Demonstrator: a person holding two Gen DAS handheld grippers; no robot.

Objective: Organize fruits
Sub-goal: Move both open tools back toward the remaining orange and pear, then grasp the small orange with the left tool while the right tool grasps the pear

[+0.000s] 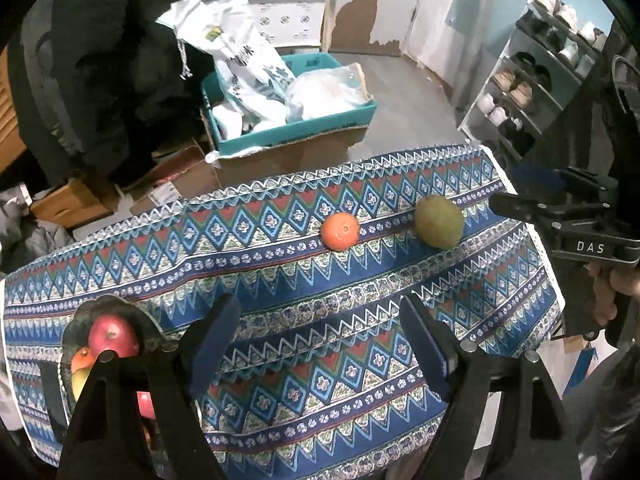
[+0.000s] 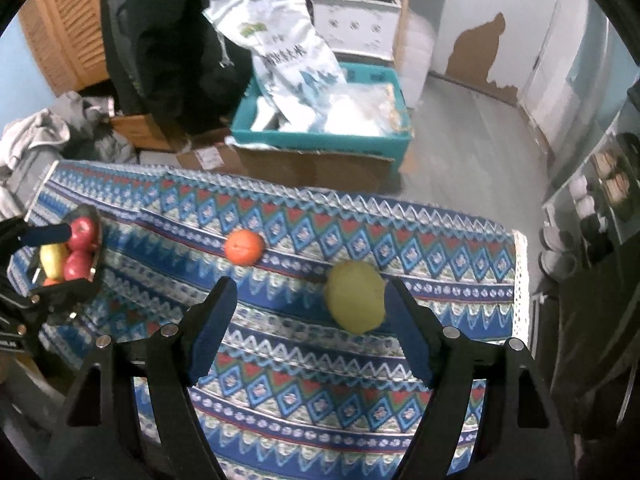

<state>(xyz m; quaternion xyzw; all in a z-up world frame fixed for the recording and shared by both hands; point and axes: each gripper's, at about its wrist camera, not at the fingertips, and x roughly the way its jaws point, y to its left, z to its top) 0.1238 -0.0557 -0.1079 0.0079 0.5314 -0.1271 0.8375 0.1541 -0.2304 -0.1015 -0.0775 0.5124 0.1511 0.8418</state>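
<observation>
An orange [image 1: 340, 230] and a yellow-green fruit [image 1: 439, 221], its kind hard to tell, lie apart on the patterned tablecloth [image 1: 304, 320]. The right gripper [image 2: 308, 312] hangs spread wide, its right finger cutting off the green fruit's edge; contact unclear. The left gripper [image 1: 320, 332] gapes too, holding nothing. Behind its left finger a dark fruit bowl [image 1: 116, 312] is half hidden, showing a red apple [image 1: 113, 335] and partly covered fruits.

The bench [image 1: 280, 344] wears a patterned cloth [image 1: 340, 392]; on it lie an orange [image 1: 340, 231], a green fruit [image 1: 439, 222] and a fruit bowl [image 1: 80, 320].
</observation>
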